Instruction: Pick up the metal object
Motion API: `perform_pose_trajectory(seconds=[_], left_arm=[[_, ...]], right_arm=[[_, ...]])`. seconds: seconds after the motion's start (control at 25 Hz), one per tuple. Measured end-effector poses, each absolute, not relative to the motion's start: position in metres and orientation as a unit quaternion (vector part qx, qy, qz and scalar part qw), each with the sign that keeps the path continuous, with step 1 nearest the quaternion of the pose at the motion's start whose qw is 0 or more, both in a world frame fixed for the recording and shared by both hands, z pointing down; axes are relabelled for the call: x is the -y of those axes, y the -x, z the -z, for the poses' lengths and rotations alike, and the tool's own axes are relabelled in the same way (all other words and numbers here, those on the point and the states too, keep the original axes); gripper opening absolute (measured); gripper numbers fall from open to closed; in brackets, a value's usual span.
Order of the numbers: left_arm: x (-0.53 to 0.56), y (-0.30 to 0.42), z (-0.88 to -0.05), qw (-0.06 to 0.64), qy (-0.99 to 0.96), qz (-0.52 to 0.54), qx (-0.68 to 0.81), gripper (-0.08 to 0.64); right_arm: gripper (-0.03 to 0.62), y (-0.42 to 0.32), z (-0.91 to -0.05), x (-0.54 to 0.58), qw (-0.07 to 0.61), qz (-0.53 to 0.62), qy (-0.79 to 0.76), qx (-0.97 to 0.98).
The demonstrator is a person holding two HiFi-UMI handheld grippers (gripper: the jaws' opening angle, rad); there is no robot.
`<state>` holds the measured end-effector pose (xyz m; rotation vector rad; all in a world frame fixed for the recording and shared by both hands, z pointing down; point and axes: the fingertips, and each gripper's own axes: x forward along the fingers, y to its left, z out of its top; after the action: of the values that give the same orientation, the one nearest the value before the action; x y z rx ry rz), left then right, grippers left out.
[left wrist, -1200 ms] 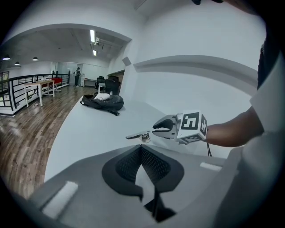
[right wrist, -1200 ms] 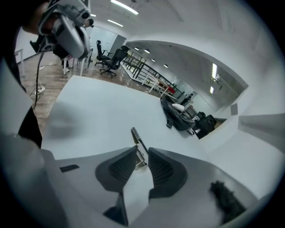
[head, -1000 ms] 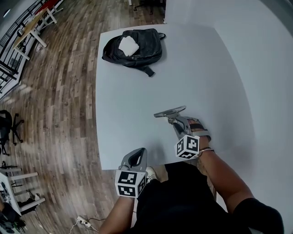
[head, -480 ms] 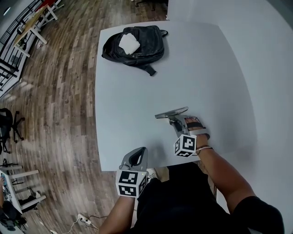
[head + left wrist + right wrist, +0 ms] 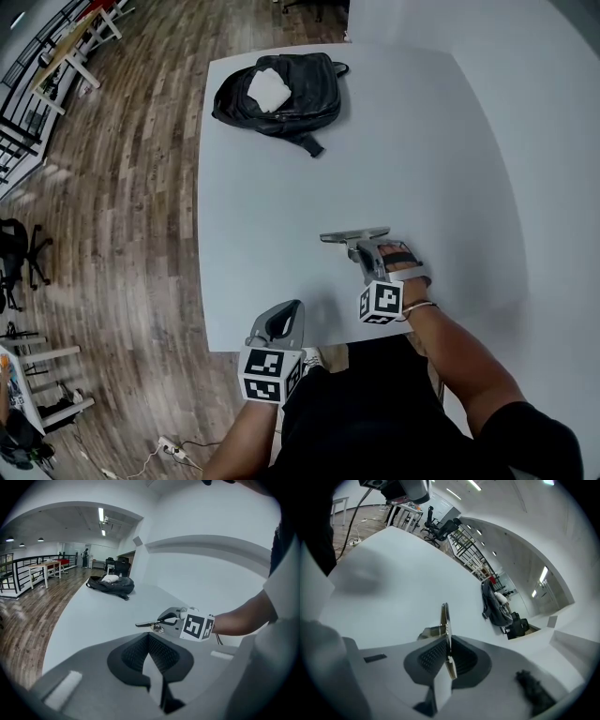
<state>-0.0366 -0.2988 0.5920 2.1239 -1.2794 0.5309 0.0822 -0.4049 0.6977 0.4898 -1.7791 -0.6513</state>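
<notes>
The metal object (image 5: 354,234) is a thin flat silvery strip, seen edge-on in the right gripper view (image 5: 446,620) and from the side in the left gripper view (image 5: 147,623). It sits between the jaws of my right gripper (image 5: 362,247), just above the white table (image 5: 422,141). Those jaws are closing and their pads (image 5: 433,654) press on the strip. My left gripper (image 5: 280,320) hovers at the table's near edge, away from the strip, with its jaws together and nothing between them.
A black backpack (image 5: 281,94) with a white bundle (image 5: 267,91) on top lies at the table's far left corner. Wooden floor (image 5: 112,234) runs along the table's left side, with chairs and desks further off. A white wall stands to the right.
The metal strip in the right gripper has turned from slightly tilted to level and sits a little lower in view. The left gripper has stayed put.
</notes>
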Motion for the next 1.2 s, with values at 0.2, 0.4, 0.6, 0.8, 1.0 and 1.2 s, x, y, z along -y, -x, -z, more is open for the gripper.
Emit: perform_pose_trajectory(seconds=[0.2,0.4,0.6,0.8,1.0,1.2], left_arm=[[0.297,0.035,-0.592,0.294,-0.804,-0.196,0.479,0.008],[0.294,0.038,-0.589,0.290,-0.804,-0.192,0.482,0.008],[0.288,0.040,-0.579,0.278,-0.810,-0.187,0.481,0.008],[0.281,0.043,-0.565,0.262,-0.817,-0.178,0.482,0.008],[0.270,0.048,-0.547,0.245,-0.824,-0.168,0.482,0.008],[0.253,0.051,-0.530,0.230,-0.830,-0.159,0.482,0.008]], right_arm=[[0.011,-0.083,-0.689,0.406,0.551,0.284,-0.216,0.754],[0.011,-0.084,-0.678,0.405,0.544,0.278,-0.227,0.758],[0.011,-0.081,-0.646,0.397,0.513,0.243,-0.265,0.780],[0.011,-0.078,-0.614,0.380,0.473,0.204,-0.300,0.803],[0.011,-0.078,-0.595,0.364,0.457,0.194,-0.317,0.808],[0.011,-0.078,-0.576,0.341,0.440,0.180,-0.334,0.814]])
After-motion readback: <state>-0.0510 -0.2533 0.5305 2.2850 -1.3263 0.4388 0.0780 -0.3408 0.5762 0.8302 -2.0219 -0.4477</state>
